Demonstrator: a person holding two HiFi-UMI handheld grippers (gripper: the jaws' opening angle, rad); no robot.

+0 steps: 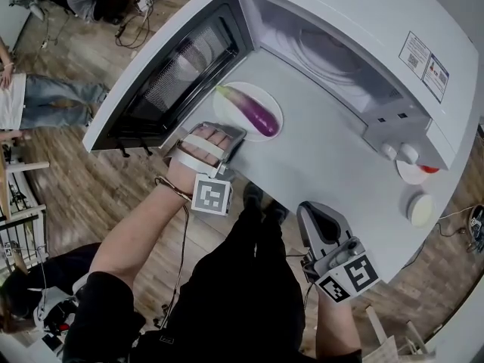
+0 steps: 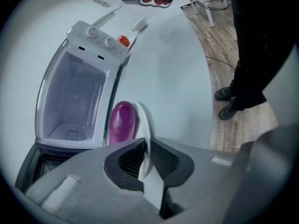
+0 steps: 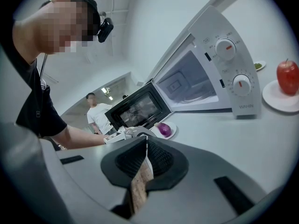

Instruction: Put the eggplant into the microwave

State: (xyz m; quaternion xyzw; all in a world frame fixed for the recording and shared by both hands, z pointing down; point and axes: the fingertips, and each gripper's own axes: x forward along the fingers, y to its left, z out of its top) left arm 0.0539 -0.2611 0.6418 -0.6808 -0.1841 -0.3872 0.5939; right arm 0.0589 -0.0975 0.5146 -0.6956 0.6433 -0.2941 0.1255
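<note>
A purple eggplant [image 1: 255, 112] [image 2: 122, 122] [image 3: 164, 129] lies on a small white plate [image 1: 224, 118] on the white table, just in front of the open microwave [image 1: 355, 21] [image 2: 74, 101] [image 3: 210, 73]. My left gripper [image 1: 231, 138] [image 2: 146, 146] is at the plate's near edge, shut on the plate's rim [image 2: 145, 125], which shows as a thin white edge between the pads. My right gripper [image 1: 318, 221] [image 3: 145, 146] hangs off the table's near edge, shut with nothing between its jaws. The microwave's cavity with its glass turntable is bare.
The microwave's door [image 1: 174, 74] swings out to the left past the table's edge. A red apple [image 3: 287, 77] on a saucer [image 3: 280, 99] stands right of the microwave, beside a round white lid [image 1: 420, 209]. Other people stand and sit on the wooden floor at the far left.
</note>
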